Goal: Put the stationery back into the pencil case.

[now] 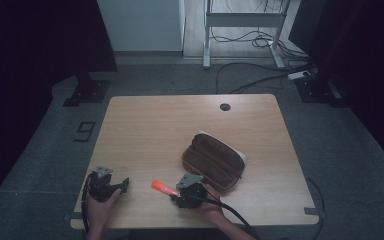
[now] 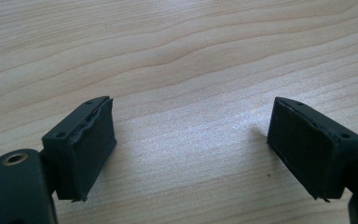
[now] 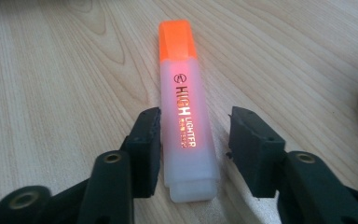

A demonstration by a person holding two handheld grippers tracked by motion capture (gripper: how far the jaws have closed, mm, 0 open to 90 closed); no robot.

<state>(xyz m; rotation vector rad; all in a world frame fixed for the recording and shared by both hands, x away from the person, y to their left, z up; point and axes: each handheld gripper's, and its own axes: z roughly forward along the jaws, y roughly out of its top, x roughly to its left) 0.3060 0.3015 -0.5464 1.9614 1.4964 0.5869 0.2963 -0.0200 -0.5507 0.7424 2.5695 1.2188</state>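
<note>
While my right gripper (image 3: 193, 140) sits low over the wooden table (image 1: 145, 130), its jaws straddle the rear half of an orange highlighter (image 3: 185, 112). One jaw is right against the pen's pale body, or so close I cannot see a gap; the other stands clearly apart from it, with bare wood showing between pad and barrel. So the jaws are part-way in, narrow but not clamped, and the pen is not gripped. It lies flat on the wood, its orange cap pointing away from the gripper and its blunt end towards me.

From the high view I see the highlighter (image 1: 163, 188) near the front edge of the table, just left of the right gripper (image 1: 176, 196), which my right hand (image 1: 209, 209) holds. A brown pencil case (image 1: 213, 161) lies open just behind and to the right of that gripper, well within the table's right half.

My left gripper (image 1: 125, 183) rests at the front left corner in my left hand (image 1: 101, 207), well apart from the pen. Its own view shows the jaws spread wide, only bare wood grain between them.
</note>
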